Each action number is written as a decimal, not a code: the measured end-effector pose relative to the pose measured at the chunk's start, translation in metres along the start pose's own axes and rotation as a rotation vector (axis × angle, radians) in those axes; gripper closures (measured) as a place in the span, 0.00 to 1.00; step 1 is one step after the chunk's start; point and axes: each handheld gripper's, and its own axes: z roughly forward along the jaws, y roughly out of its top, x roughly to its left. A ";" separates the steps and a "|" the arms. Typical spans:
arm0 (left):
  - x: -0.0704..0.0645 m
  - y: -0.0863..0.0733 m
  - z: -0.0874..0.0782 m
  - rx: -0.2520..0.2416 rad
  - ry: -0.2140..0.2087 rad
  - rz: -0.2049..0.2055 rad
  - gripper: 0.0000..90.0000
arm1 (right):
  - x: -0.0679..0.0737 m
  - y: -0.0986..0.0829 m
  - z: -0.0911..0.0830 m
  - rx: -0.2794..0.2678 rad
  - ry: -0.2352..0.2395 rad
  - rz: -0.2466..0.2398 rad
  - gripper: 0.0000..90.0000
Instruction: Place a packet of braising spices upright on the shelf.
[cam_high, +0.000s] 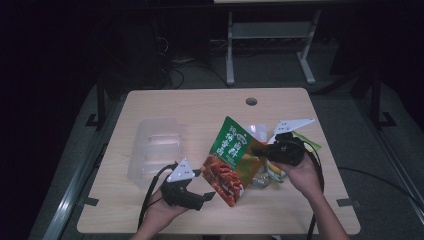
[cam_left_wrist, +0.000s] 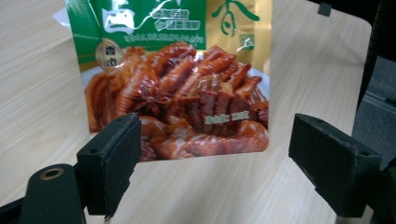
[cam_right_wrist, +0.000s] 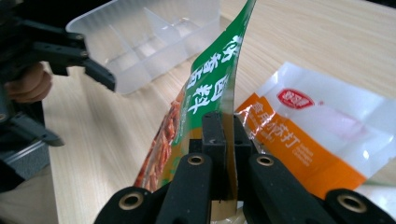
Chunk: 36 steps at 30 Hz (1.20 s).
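A green and red snack pouch (cam_high: 230, 160) with a picture of braised meat hangs above the table, pinched at one edge by my right gripper (cam_high: 260, 151). In the right gripper view the pouch (cam_right_wrist: 205, 88) stands edge-on between the shut jaws (cam_right_wrist: 225, 135). My left gripper (cam_high: 209, 194) sits at the pouch's lower corner, open. In the left gripper view the pouch (cam_left_wrist: 177, 84) hangs just beyond the wide-spread pads (cam_left_wrist: 112, 158), not touching them.
A clear plastic divided container (cam_high: 154, 150) lies left of centre on the wooden table (cam_high: 200, 105). An orange and white snack packet (cam_right_wrist: 308, 126) and other packets (cam_high: 305, 142) lie under the right hand. A cable hole (cam_high: 251, 101) sits near the far edge.
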 end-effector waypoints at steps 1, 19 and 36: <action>0.001 0.002 0.001 -0.001 0.002 0.003 0.19 | 0.001 0.003 -0.002 0.002 0.004 -0.013 1.00; 0.016 0.041 0.019 -0.011 0.036 -0.027 0.20 | 0.017 0.026 -0.024 0.025 0.128 -0.232 1.00; 0.036 0.048 0.026 -0.004 -0.080 -0.093 0.81 | 0.013 0.029 -0.027 0.020 0.117 -0.252 1.00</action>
